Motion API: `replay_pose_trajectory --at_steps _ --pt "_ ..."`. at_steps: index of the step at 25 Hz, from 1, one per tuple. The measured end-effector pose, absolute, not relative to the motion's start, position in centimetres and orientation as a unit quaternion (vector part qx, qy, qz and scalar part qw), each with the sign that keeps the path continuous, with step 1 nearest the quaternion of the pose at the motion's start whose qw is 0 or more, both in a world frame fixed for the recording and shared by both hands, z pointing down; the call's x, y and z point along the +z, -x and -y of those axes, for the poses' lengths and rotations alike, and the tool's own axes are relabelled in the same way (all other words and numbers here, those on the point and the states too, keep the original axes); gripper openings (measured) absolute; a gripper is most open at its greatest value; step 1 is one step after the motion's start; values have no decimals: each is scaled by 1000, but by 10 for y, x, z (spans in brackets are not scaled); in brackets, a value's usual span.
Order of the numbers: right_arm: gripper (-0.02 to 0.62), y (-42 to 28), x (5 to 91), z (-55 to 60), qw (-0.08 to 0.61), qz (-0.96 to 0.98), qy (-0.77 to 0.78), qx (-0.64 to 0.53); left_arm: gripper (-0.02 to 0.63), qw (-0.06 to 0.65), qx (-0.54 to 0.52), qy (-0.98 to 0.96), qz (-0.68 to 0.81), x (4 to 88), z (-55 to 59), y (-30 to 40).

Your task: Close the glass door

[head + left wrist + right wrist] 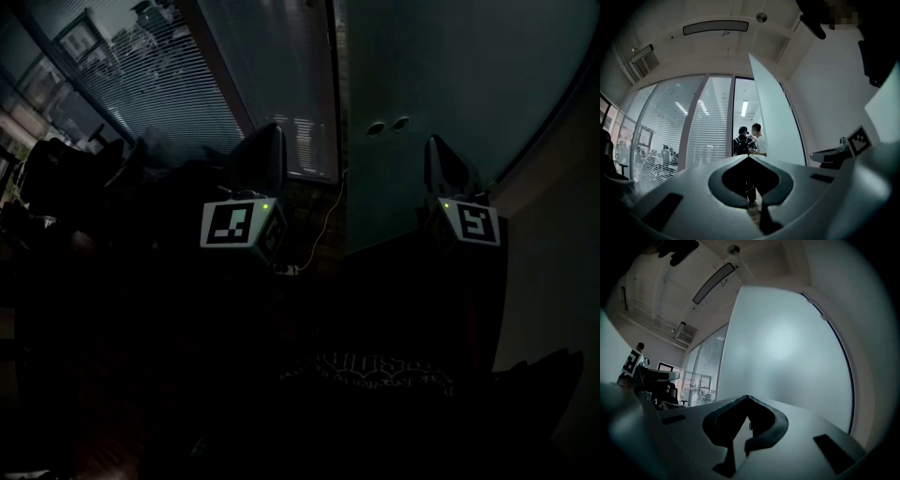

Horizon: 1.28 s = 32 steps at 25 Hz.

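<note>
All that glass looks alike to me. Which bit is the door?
Find the long glass wall hung with slatted blinds. At its right end is an open doorway, and the glass door is the panel swung out beside it. Unlike its neighbours it is plain frosted glass, without blinds.

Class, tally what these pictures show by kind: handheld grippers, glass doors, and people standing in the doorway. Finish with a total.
Grippers: 2 (left gripper, right gripper)
Glass door: 1
People in the doorway: 2
Total: 5
</note>
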State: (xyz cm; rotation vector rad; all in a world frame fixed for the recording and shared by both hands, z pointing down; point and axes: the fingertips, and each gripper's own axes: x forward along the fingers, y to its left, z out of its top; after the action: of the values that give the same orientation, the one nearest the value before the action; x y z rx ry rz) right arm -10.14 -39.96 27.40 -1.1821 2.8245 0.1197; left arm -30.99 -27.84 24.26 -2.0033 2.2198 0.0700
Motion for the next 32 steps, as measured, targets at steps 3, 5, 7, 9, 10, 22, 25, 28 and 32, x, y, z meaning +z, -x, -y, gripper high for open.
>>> replay_pose_trajectory --at_steps 3,5,7,9,10,22,25,28,32 --pt "3 105 282 399 33 -927 371 29 -5 79 22 674 -734 244 283 307" --pt "9 110 289 398 26 -936 350 11 -5 83 24 676 -732 243 284 306" --pt "51 117 301 400 15 -945 328 -11 -5 84 24 675 -733 245 286 308" --pt "88 121 314 404 1 -946 323 -20 -5 82 21 676 -732 248 288 309" --pt "106 123 321 405 -9 -946 325 -21 -5 80 20 677 -732 250 288 309" --pt "150 126 365 406 -90 -934 344 -34 -5 71 20 679 -731 250 271 302" --pt "150 128 377 407 -104 -932 345 -42 -5 71 20 678 -731 250 269 304" --pt "150 131 383 407 -109 -930 347 -45 -5 69 17 679 -731 253 269 306" --pt "150 131 384 410 -113 -927 355 -43 -5 68 13 680 -730 254 269 304"
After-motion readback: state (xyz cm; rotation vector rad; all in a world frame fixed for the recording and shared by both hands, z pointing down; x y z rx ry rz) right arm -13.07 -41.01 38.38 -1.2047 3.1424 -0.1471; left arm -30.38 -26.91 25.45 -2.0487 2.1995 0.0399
